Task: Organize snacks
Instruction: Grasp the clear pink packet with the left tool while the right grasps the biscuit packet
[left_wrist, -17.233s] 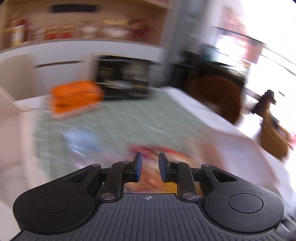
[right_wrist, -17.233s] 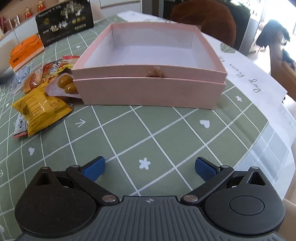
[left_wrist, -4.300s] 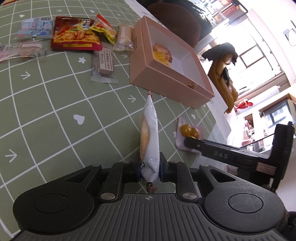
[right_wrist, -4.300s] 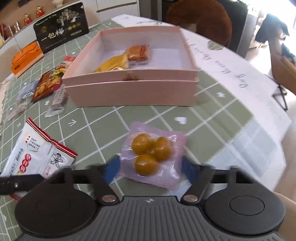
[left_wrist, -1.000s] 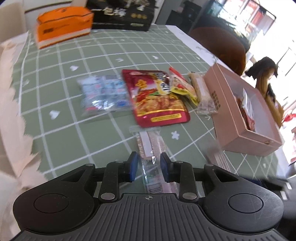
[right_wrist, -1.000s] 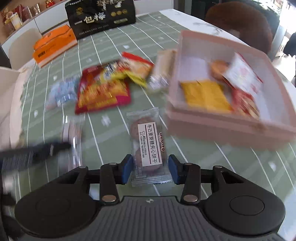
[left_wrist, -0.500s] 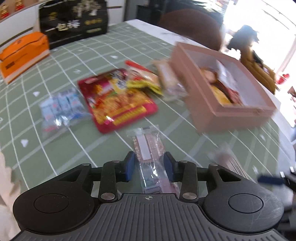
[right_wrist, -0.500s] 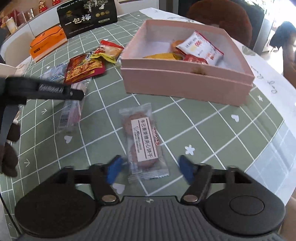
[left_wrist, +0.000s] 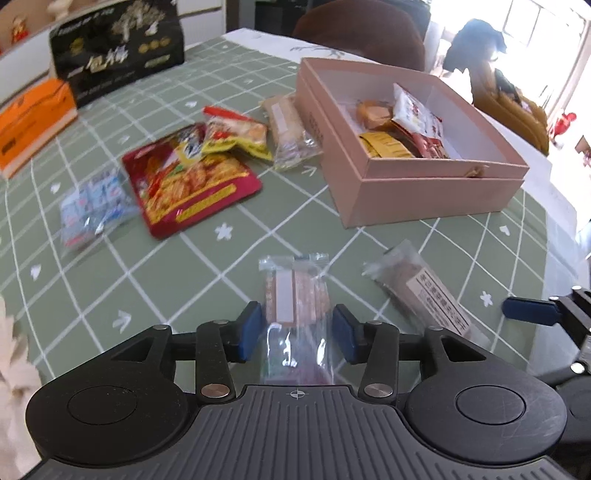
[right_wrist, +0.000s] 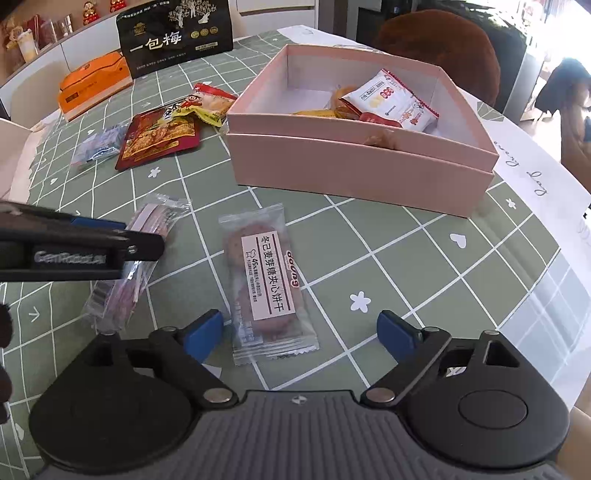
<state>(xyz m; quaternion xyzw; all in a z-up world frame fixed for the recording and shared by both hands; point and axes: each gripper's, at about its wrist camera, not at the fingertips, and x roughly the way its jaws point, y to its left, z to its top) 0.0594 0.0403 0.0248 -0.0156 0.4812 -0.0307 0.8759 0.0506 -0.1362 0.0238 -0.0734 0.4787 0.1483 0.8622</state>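
The worktop (right_wrist: 388, 236) is wearing a matt green cloth printed with a white grid. The pink box (right_wrist: 354, 173) is looking like smooth matt cardboard. The biscuit packet (right_wrist: 267, 284) and the wafer packet (left_wrist: 295, 295) are showing clear, glossy, crinkled plastic film catching the light. The red snack bag (left_wrist: 188, 184) is shining like foil. The tongs' bodies are appearing as matt black ribbed plastic with blue rubbery pads (right_wrist: 203, 334).
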